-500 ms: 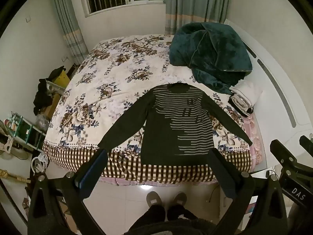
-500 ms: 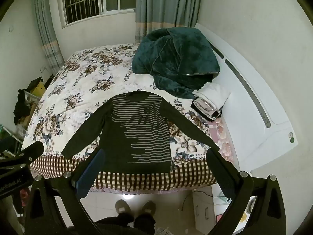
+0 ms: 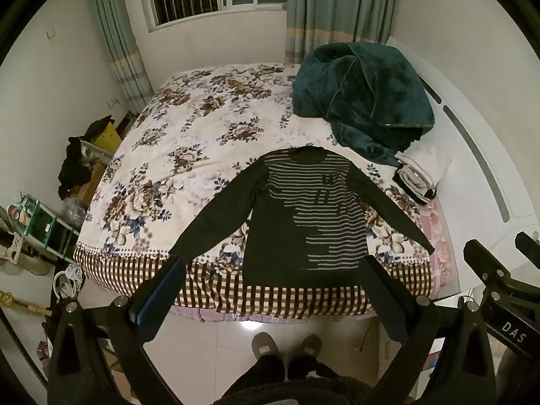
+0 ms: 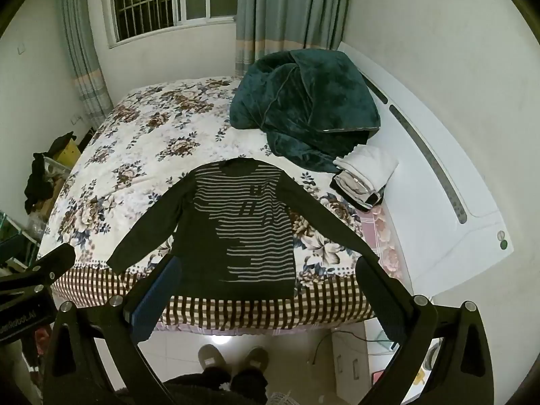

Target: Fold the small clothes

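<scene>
Dark striped sweater (image 3: 300, 216) lies flat, sleeves spread, on bed.

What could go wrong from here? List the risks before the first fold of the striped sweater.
1. The striped sweater's hem lies at the bed edge; a tug toward the floor could slide it off.
2. Its right sleeve reaches toward the folded clothes pile, so sweeping it inward may snag or drag them.
3. Both the left tool and right tool are open and high above the bed, so a hasty descent may pinch the floral quilt too.

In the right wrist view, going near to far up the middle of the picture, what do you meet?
Slippers → checked bed edge → striped sweater → floral bedspread → barred window.
</scene>
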### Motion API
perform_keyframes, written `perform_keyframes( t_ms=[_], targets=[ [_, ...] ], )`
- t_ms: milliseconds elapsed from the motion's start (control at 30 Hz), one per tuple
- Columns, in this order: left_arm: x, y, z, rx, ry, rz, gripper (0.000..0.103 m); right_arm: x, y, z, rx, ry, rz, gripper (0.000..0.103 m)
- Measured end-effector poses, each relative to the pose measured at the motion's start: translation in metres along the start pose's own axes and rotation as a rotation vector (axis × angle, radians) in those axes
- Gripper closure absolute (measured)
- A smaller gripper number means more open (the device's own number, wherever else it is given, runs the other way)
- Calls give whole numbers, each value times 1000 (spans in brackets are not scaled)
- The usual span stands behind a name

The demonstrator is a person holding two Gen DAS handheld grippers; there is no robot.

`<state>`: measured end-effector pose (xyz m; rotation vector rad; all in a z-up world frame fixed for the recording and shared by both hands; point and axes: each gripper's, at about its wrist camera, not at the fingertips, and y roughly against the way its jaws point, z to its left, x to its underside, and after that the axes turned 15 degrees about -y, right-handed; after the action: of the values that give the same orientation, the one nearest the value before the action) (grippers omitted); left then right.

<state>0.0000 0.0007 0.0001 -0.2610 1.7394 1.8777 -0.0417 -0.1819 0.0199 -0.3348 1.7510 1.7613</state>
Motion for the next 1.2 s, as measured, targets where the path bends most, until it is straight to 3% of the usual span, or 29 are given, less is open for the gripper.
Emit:
perform_keyframes(
  t_ms=[600, 1200],
  targets=[
    [-27, 12, 0, 2, 3, -11, 0, 3, 0, -2, -1, 2, -6, 0],
    [-30, 13, 3, 7, 20, -25, 0, -11, 3, 6, 3, 9, -16, 0]
  ],
)
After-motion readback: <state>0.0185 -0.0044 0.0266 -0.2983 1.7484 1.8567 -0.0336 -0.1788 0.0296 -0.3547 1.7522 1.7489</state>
